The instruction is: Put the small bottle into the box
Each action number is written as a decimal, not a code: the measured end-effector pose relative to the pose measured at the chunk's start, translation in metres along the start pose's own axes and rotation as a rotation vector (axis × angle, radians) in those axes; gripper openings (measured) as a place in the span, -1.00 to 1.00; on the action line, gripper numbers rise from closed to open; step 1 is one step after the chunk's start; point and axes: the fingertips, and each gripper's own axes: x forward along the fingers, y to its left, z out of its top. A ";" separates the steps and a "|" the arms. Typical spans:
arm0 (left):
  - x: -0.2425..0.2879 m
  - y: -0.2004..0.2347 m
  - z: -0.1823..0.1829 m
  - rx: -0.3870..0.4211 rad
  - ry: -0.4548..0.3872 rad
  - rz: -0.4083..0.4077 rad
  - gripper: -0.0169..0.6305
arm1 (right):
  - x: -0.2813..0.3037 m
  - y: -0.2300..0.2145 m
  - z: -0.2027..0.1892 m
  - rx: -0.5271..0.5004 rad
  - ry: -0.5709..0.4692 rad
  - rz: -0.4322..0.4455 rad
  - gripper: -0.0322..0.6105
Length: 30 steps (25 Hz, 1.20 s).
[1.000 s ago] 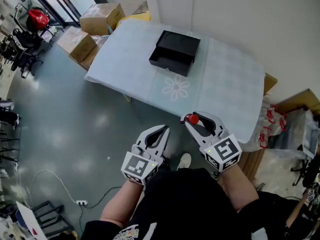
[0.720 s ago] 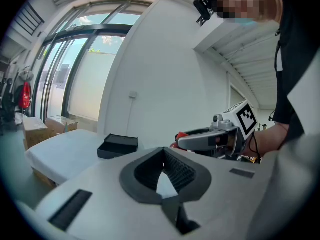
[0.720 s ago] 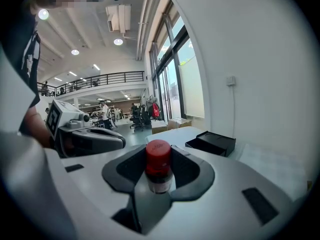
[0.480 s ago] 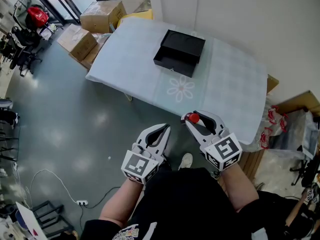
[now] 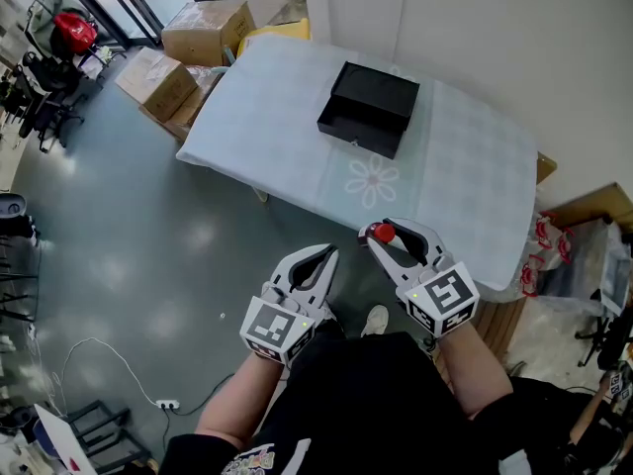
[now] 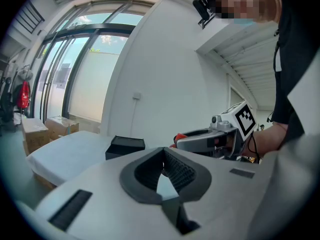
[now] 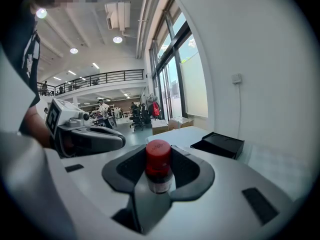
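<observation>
One small bottle (image 7: 158, 166) upright in right hand-held gripper (image 5: 380, 236), jaws pressed on its sides. Only red cap clear (label blurred, lower body hidden by jaws). Left hand-held gripper (image 5: 322, 257) closed tip to tip, nothing between jaws. Black box (image 5: 368, 107) on desk (image 5: 287, 117), well apart from bottle. Box inside not visible; open or closed hard to tell.

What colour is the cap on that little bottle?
Red. The cap of the small bottle shows best in the right gripper view.
</observation>
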 end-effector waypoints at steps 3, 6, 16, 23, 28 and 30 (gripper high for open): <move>-0.003 0.012 0.001 -0.002 -0.001 -0.006 -0.92 | 0.012 0.005 0.003 0.000 0.003 -0.001 -0.43; -0.005 0.024 0.000 -0.004 0.003 -0.015 -0.92 | 0.026 0.008 0.005 0.003 0.006 -0.004 -0.43; -0.022 0.066 0.003 -0.003 0.012 -0.046 -0.92 | 0.068 0.023 0.018 0.011 0.002 -0.035 -0.43; -0.034 0.094 0.004 0.023 0.009 -0.070 -0.92 | 0.096 0.036 0.024 0.017 -0.012 -0.056 -0.43; -0.039 0.107 0.003 0.015 0.005 -0.062 -0.92 | 0.110 0.042 0.025 0.015 -0.005 -0.046 -0.43; -0.037 0.112 0.003 0.008 0.004 -0.055 -0.92 | 0.114 0.039 0.028 0.012 -0.002 -0.042 -0.43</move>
